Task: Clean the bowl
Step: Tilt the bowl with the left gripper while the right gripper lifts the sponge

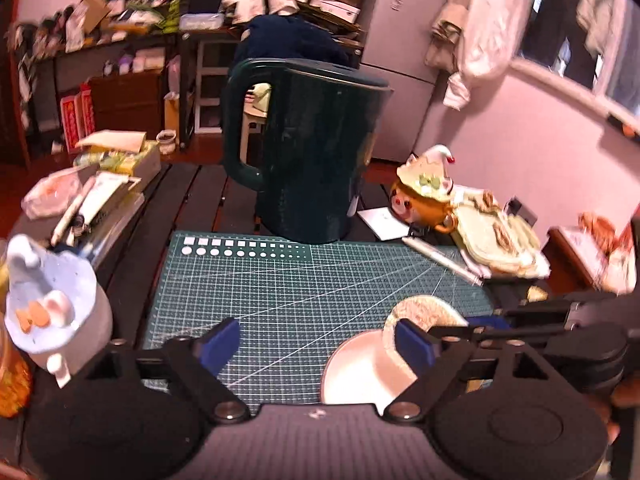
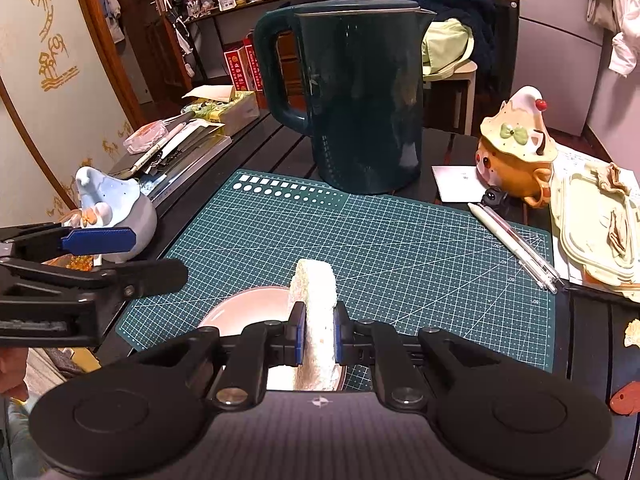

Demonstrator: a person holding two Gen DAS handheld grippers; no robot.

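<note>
A pale, shallow bowl (image 2: pixel 244 308) rests on the green cutting mat (image 2: pixel 400 248) near its front edge. My right gripper (image 2: pixel 318 332) is shut on a round whitish sponge (image 2: pixel 314 292), held on edge over the bowl's right side. In the left wrist view the same sponge (image 1: pixel 424 310) stands at the bowl's (image 1: pixel 360 372) far rim. My left gripper (image 1: pixel 316 344) stands open above the mat, with the bowl low beside its right finger and no pad touching it. From the right wrist view, the left gripper (image 2: pixel 132 256) hangs to the left of the bowl.
A tall dark green kettle (image 2: pixel 360 96) stands at the mat's far edge. A blue ceramic cup (image 2: pixel 116 216) sits left of the mat. An orange pig mug with a cream lid (image 2: pixel 516 148), two pens (image 2: pixel 516 244) and stacked cream containers (image 2: pixel 596 228) lie to the right.
</note>
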